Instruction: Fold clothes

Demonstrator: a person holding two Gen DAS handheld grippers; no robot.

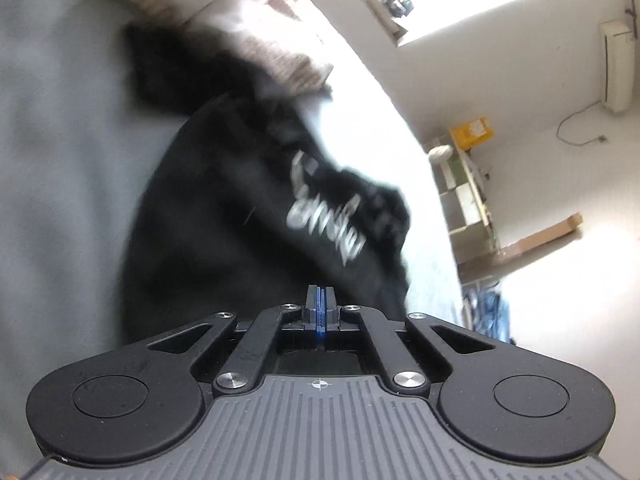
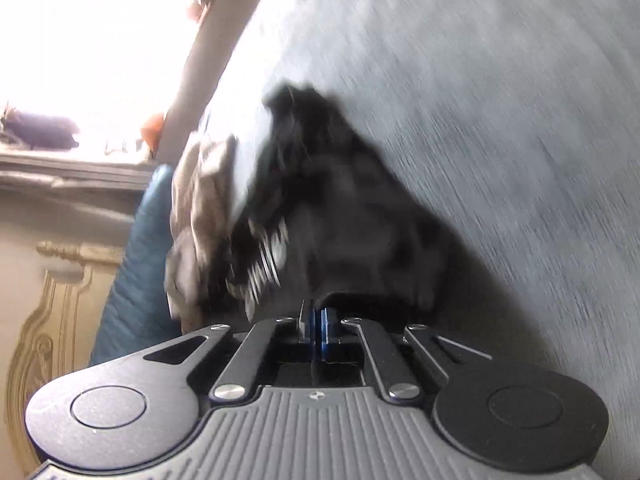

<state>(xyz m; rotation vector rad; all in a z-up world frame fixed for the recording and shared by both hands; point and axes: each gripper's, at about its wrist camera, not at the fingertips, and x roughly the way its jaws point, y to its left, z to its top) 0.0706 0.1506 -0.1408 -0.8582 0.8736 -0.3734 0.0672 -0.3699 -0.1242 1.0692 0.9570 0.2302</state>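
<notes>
Black garment: soft, crumpled, blurred white lettering, lying on grey bed.
Left claw: pressed together on its edge.
Right claw: pinching its hem.
Beige knit: ribbed, beside it.

Right gripper at 6 o'clock, jaws closed together with an edge of the black garment pinched between them. Garment spreads up toward centre over the grey bed surface, white print blurred. Beige-brown cloth bunched just beside it at 9 o'clock.
</notes>
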